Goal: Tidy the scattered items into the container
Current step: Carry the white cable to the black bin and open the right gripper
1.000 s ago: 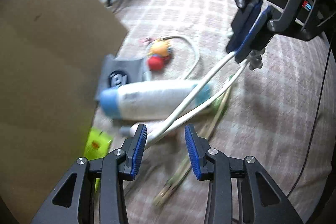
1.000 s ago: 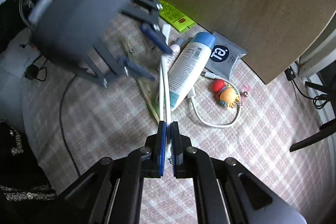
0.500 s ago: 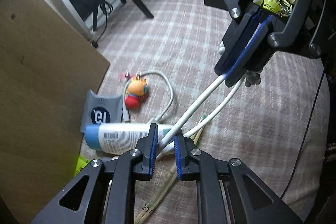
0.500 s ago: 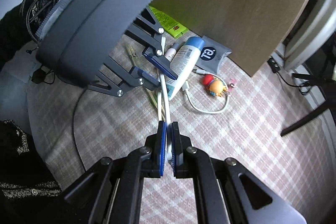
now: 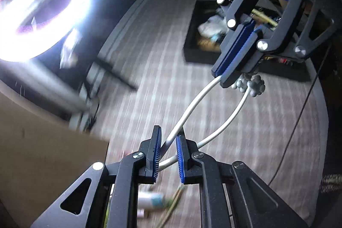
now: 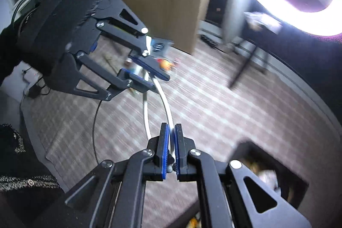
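My right hand-held gripper (image 6: 170,150) is clamped tight on one end of the white cable (image 5: 193,105). My left hand-held gripper (image 5: 168,154) has its pads around the other end, nearly closed, gripping it. The cable hangs in two strands between them, lifted off the checked carpet (image 5: 149,82). The black container (image 5: 196,52) sits beyond, already holding items. A bright ring light (image 5: 42,3) glares nearby.

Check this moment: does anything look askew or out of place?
Yes: the white cable hangs doubled between both grippers, its strands crossing at the left gripper, not coiled. The right gripper pinches the other end. A white tube and thin sticks lie on the checked carpet, outside the black container.
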The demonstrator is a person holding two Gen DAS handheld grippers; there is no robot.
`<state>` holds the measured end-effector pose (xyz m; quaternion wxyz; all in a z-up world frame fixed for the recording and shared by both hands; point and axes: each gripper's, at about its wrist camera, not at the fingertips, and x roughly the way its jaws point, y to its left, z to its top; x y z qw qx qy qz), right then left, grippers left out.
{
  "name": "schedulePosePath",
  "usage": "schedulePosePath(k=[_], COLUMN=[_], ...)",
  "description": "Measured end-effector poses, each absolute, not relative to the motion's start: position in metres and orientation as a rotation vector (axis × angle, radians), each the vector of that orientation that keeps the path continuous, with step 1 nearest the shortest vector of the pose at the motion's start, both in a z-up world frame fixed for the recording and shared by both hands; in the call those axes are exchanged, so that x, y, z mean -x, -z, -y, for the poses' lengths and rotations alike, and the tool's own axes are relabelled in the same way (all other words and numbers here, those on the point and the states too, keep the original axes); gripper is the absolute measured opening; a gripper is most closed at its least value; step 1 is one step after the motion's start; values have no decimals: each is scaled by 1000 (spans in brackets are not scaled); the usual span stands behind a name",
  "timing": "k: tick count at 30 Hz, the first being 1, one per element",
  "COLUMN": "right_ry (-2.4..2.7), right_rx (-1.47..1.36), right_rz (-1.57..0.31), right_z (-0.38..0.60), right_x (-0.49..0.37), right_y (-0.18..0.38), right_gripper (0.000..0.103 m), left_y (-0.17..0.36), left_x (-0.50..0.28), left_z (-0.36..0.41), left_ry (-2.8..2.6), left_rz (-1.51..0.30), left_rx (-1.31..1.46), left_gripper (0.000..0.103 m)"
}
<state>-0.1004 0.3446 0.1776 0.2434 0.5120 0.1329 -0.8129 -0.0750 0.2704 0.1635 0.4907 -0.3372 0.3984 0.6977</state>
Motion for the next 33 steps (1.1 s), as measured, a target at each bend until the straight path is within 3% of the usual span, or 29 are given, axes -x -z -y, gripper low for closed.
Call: schedulePosePath(k=[11,19,21,23,25,28,33], right_ry=[2507,2615,2648,2714,2750,2832,2871], right_rx=[-1541,-1626,-1665,-1697,-1719,-1663,-1594], right_rz=[-147,-23,-24,-28,41,109,152], right_z=[-494,-558,-569,-582,-596,-607,-609], right_x=[9,-39,-46,-52,-57,-66,-62], right_y=[-190,-187,-185,-182,-181,-192,-205], right_gripper=[7,8,7,8,22,42,43], left_y=[-174,-165,-163,-160,-160,-162,-170], left_x=[13,-19,-22,-17,-12,-7,0], left_z=[-428,-498,-515,-529,-534,-527,-499], left_ry=[-1504,-1419,-1430,-1460,-1485,-1499,-1533], left_rz=[-976,-981,-970,-946,-913,-881,-875], left_rx=[634,598,625,683,718,731,733], left_gripper=[11,12,18,40,45,45,45])
